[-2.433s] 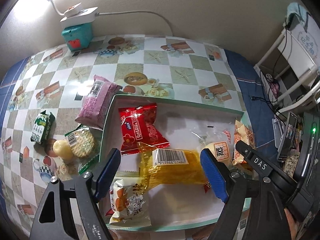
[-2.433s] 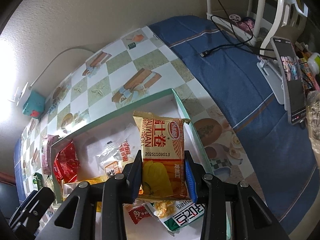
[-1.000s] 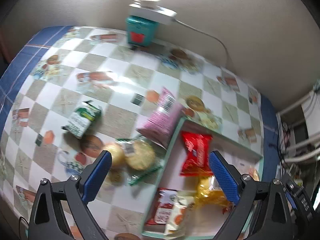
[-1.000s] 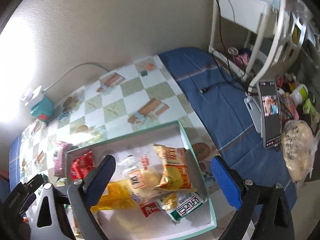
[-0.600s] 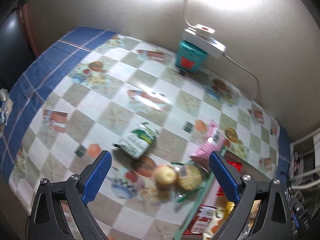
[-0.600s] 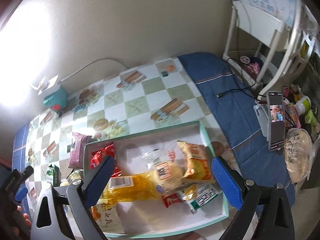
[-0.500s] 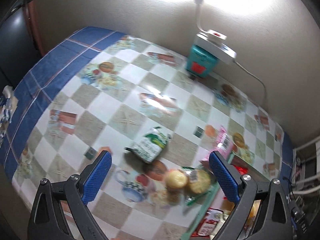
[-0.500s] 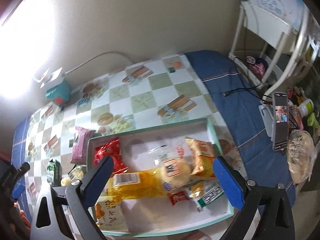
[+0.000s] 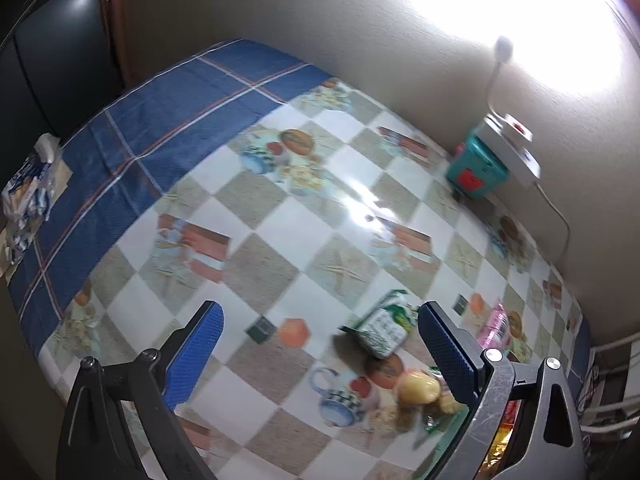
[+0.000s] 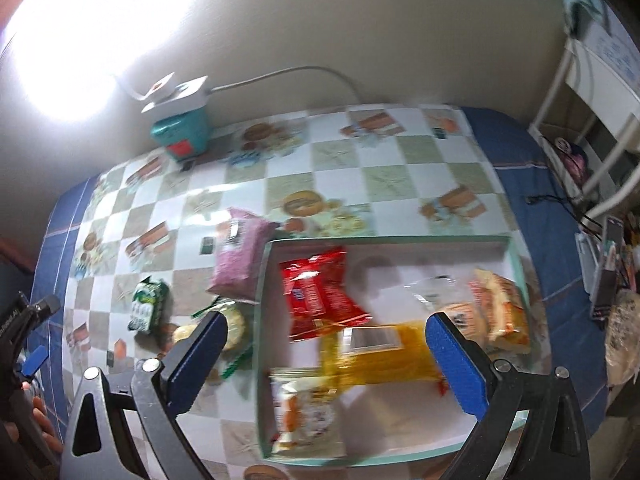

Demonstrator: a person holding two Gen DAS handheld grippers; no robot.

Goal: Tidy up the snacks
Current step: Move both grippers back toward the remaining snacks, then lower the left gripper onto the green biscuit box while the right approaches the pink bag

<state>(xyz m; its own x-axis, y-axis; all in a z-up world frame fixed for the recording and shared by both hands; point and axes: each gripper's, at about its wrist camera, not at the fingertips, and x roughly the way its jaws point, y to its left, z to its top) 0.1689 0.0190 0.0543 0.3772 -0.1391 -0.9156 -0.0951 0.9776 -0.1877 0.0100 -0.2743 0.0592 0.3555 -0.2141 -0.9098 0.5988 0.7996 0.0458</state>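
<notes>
A white tray with a green rim holds a red packet, a long yellow packet, a white-and-orange packet, a clear bun packet and an orange packet. A pink pack leans on the tray's left corner. Left of the tray lie a green pack, a round cracker pack and a yellow bun. My right gripper hangs open above the tray's left half. My left gripper is open over bare tablecloth, with the green pack and bun just inside its right finger.
A teal box with a white power strip and cable on top stands against the back wall. A crumpled tissue pack lies on the blue cloth at the far left. A white rack and a phone stand crowd the right side.
My right gripper let go of the orange packet in the tray, pulled back and shifted left. My left gripper swung left, away from the tray, over the loose snacks.
</notes>
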